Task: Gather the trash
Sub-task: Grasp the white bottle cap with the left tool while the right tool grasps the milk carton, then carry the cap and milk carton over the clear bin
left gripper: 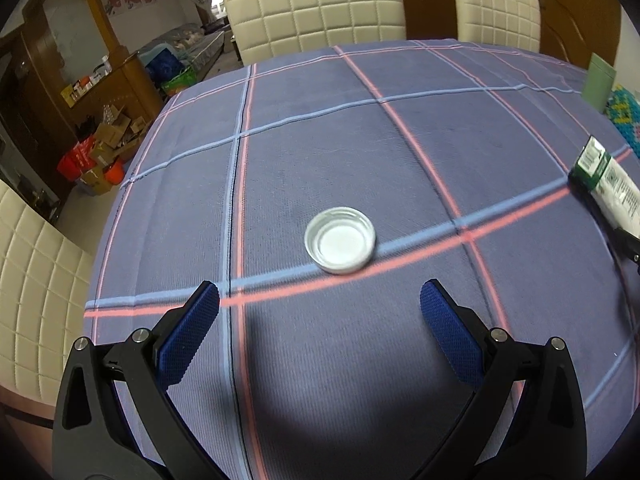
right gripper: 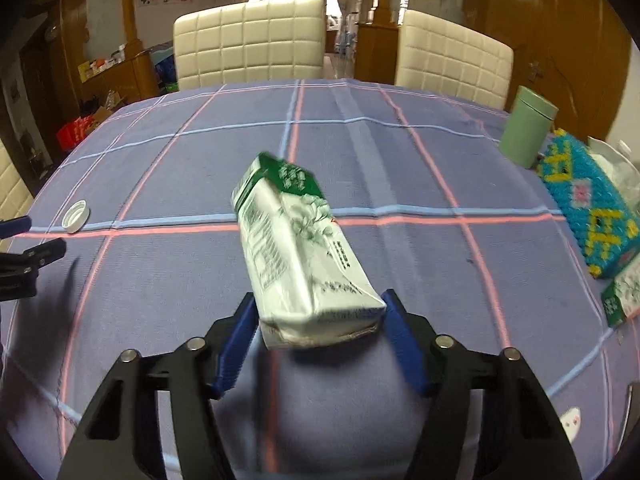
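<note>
A dining room with wood-panelled walls and cream quilted chairs (right gripper: 248,40) surrounds a desk (left gripper: 360,128) covered in a blue cloth crossed by pink and pale-blue lines. On that cloth, a round white plastic bottle cap (left gripper: 340,239) lies open side up, touching the crossing pink and blue stripe. The left hand-held gripper (left gripper: 319,300) hangs just short of the cap, its blue-padded fingers (left gripper: 188,332) spread wide with nothing between them.

To the right of the cap, well apart from it, the right hand-held gripper (right gripper: 318,316) is clamped on the near end of a crumpled white-and-green paper carton (right gripper: 296,248), blue pads pressing both sides. The carton points away from the gripper and looks raised off the cloth, its green top tilted toward the far chairs. In the left wrist view the same carton (left gripper: 608,188) shows at the right edge.

Farther right of the cap, beyond the carton, a pale green cylindrical canister (right gripper: 526,132) stands upright near the desk's edge, just beside a turquoise beaded box with yellow lettering (right gripper: 588,204). A second small green-and-white carton (right gripper: 622,298) lies against the near end of that box.
</note>
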A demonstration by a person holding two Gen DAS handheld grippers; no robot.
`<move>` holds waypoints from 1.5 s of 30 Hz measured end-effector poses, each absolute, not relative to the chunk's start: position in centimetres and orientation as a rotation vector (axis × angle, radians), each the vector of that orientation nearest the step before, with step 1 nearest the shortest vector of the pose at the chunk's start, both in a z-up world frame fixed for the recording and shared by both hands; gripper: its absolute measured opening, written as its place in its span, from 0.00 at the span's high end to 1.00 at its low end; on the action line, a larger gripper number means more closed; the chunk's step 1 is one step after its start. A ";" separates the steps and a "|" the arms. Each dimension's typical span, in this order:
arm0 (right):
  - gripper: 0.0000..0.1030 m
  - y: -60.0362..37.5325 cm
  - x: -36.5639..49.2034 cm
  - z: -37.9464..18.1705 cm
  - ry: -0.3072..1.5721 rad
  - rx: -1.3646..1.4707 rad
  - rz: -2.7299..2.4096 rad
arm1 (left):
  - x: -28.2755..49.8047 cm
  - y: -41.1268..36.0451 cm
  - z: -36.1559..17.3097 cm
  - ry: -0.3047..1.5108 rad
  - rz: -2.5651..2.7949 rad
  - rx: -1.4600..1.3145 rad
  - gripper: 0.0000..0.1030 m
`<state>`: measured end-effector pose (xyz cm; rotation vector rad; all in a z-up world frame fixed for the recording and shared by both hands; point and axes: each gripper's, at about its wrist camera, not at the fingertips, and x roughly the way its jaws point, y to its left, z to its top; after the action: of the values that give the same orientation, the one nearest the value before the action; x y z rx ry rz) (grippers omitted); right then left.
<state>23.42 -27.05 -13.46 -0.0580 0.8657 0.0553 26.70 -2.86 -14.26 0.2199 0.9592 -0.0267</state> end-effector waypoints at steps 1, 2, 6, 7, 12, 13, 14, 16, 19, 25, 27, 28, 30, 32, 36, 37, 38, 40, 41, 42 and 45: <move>0.43 -26.1 23.8 -13.5 0.863 -0.077 0.073 | 26.8 -2.7 -14.4 0.961 -0.024 0.220 0.04; 0.43 -25.4 24.1 -13.4 0.861 -0.089 0.083 | 27.2 -2.6 -14.5 0.963 -0.021 0.218 0.04; 0.43 -22.8 25.6 -13.1 0.852 -0.121 0.130 | 28.4 -2.0 -15.0 0.976 -0.019 0.199 0.04; 0.43 -22.3 25.9 -13.0 0.848 -0.124 0.139 | 28.7 -2.0 -15.1 0.979 -0.020 0.196 0.04; 0.43 -20.2 27.4 -12.6 0.837 -0.142 0.175 | 29.9 -1.7 -15.2 0.975 -0.034 0.170 0.04; 0.43 -19.9 27.5 -12.5 0.836 -0.144 0.179 | 30.1 -1.5 -15.3 0.980 -0.042 0.156 0.04; 0.43 -19.6 27.7 -12.5 0.836 -0.147 0.183 | 30.3 -1.4 -15.3 0.984 -0.047 0.143 0.05; 0.43 -19.3 27.8 -12.5 0.836 -0.147 0.188 | 30.4 -1.2 -15.2 0.981 -0.068 0.120 0.12; 0.43 -18.8 27.6 -12.5 0.835 -0.149 0.195 | 30.0 -1.3 -15.0 0.975 -0.106 0.104 0.33; 0.43 -17.7 26.5 -11.8 0.822 -0.161 0.221 | 29.0 -1.5 -14.6 0.985 -0.141 0.101 0.60; 0.43 -17.2 25.9 -11.4 0.811 -0.167 0.232 | 28.4 -0.9 -14.5 0.981 -0.131 0.099 0.60; 0.44 -17.0 25.6 -11.2 0.807 -0.168 0.238 | 28.2 -0.7 -14.4 0.981 -0.128 0.096 0.60; 0.44 -16.3 25.1 -10.6 0.796 -0.175 0.253 | 27.4 0.1 -14.2 0.978 -0.114 0.094 0.60; 0.46 -15.4 24.5 -10.2 0.788 -0.187 0.274 | 26.7 0.7 -14.0 0.974 -0.103 0.094 0.60; 0.59 -13.0 23.3 -9.8 0.785 -0.214 0.324 | 24.9 2.3 -13.5 0.969 -0.075 0.093 0.60; 0.59 -12.4 23.1 -9.8 0.780 -0.222 0.336 | 24.5 2.6 -13.4 0.966 -0.069 0.092 0.60; 0.59 -11.8 22.8 -9.7 0.772 -0.226 0.344 | 24.1 3.0 -13.4 0.964 -0.064 0.091 0.60; 0.60 -11.2 22.5 -9.5 0.764 -0.213 0.357 | 23.3 3.9 -13.2 0.960 -0.051 0.084 0.60; 0.60 -10.9 22.2 -9.4 0.761 -0.202 0.367 | 23.0 4.3 -13.1 0.958 -0.044 0.079 0.60; 0.60 -10.8 22.1 -9.3 0.757 -0.196 0.374 | 22.8 4.7 -13.0 0.957 -0.039 0.075 0.60; 0.61 -10.0 21.5 -9.0 0.740 -0.192 0.393 | 22.1 5.6 -12.9 0.956 -0.030 0.063 0.60</move>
<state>21.46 -9.99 -8.99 -0.1923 0.7404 0.3928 22.14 5.63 -12.88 0.0628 0.9558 -0.0298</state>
